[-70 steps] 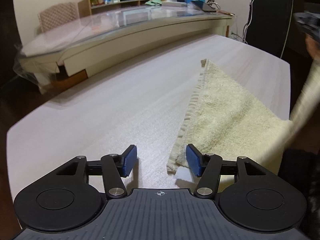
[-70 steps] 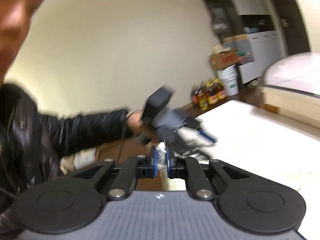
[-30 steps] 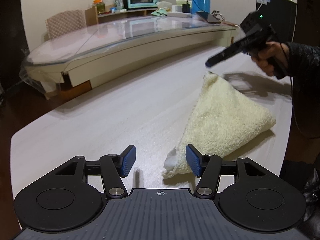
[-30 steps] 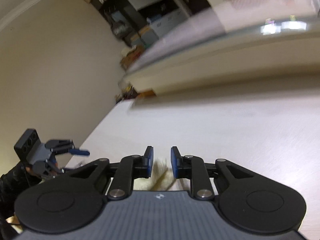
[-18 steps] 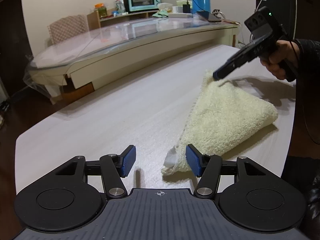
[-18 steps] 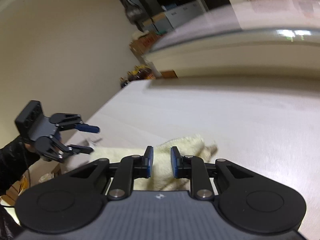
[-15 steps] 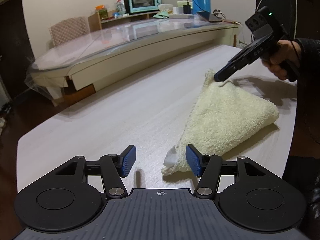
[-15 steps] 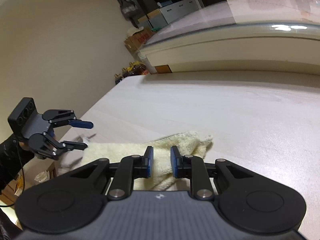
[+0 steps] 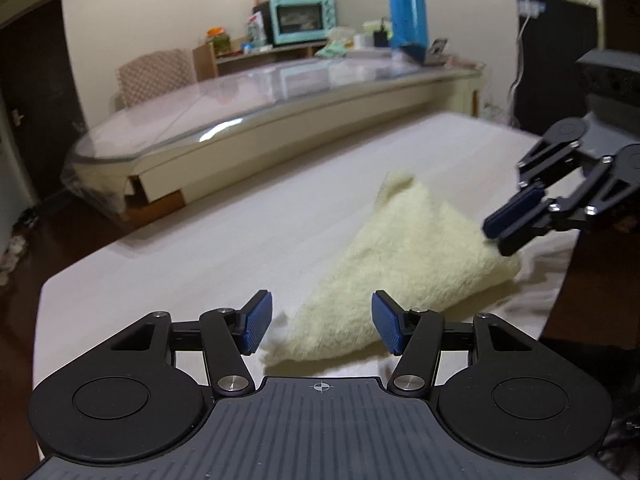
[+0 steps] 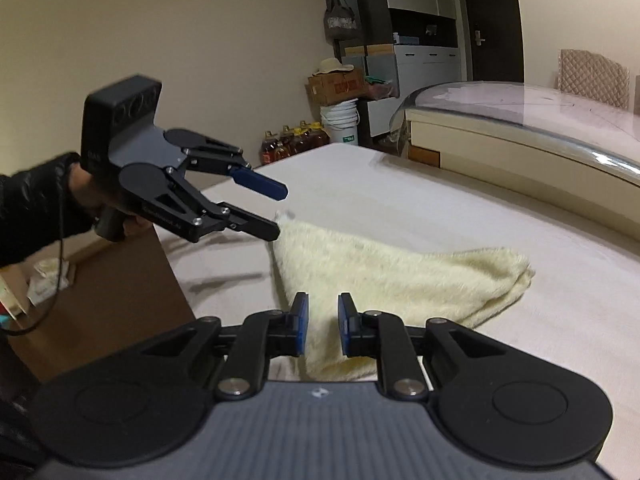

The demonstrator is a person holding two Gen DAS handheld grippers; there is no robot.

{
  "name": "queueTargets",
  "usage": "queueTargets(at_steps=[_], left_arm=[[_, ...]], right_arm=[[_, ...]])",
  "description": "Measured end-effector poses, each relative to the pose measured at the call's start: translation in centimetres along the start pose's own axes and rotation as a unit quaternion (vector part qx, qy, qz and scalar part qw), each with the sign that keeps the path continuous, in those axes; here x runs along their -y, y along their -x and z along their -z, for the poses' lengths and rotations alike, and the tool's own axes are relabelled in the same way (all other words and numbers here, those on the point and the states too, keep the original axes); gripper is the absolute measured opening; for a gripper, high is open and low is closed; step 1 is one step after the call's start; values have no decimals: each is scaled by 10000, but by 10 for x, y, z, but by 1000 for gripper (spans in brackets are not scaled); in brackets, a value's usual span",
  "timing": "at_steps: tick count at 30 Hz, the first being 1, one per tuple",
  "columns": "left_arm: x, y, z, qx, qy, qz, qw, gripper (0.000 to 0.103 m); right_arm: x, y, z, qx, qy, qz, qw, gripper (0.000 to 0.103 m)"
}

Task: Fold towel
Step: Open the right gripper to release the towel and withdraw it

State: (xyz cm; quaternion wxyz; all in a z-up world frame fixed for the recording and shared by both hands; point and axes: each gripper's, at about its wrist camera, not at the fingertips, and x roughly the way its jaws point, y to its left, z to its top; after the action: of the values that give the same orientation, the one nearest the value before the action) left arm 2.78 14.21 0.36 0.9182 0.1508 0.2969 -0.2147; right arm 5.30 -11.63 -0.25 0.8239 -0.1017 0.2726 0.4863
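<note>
Folded towel [image 10: 384, 272] between both parted hand-held grippers

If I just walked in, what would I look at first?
Probably the fluffy cream towel, folded and lying on the white table. An open black left gripper hovers at one corner, the right gripper at another. Far back stands a turquoise oven.

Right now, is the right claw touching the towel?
Cannot tell. Right wrist view: towel shows between the narrowly parted pads of the right claw. Left wrist view: its tip overlaps the fold. Neither shows plain contact or gap.
</note>
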Motion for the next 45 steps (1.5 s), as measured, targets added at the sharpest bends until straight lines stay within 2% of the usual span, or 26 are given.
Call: queueTargets(at_steps=[4,10,14,17,22,25,27,30,33,37,45], left_arm=[[-4,-8,8,-112,135,-141,9997,62],[-7,-10,12,-90,165,-197,9996,63],[-9,-2,12,-12,318,-240,9992,61],[-9,7,14,-107,445,-415,9981,61],[-11,10,17,-205,770,-707,9943,61],[-14,7,18,-208,951,-823,9918,61],[-16,3,18,-239,991,-878,9909,63],[-18,-2,18,-236,1023,-887,9905,63],[-19,-6,15,-238,955,-902,9910,63],[-22,-14,10,-237,833,-831,9928,63],[-39,-49,-11,-157,357,-491,9980,64]], right_arm=[[-5,-11,13,-152,55,127,9998,18],[-5,-8,19,-76,-69,136,9999,19],[3,18,12,115,-218,90,9997,19],[17,30,0,227,-67,494,9985,19],[55,15,-28,-78,408,1252,9913,19],[69,-2,-43,-182,662,1370,9882,19],[81,-22,-51,-466,904,1445,9843,19],[93,-44,-51,-863,1218,1552,9765,20],[94,-48,-43,-994,1390,1591,9724,22],[92,-41,-33,-973,1296,1766,9709,23],[76,-15,-7,-769,512,2584,9616,22]])
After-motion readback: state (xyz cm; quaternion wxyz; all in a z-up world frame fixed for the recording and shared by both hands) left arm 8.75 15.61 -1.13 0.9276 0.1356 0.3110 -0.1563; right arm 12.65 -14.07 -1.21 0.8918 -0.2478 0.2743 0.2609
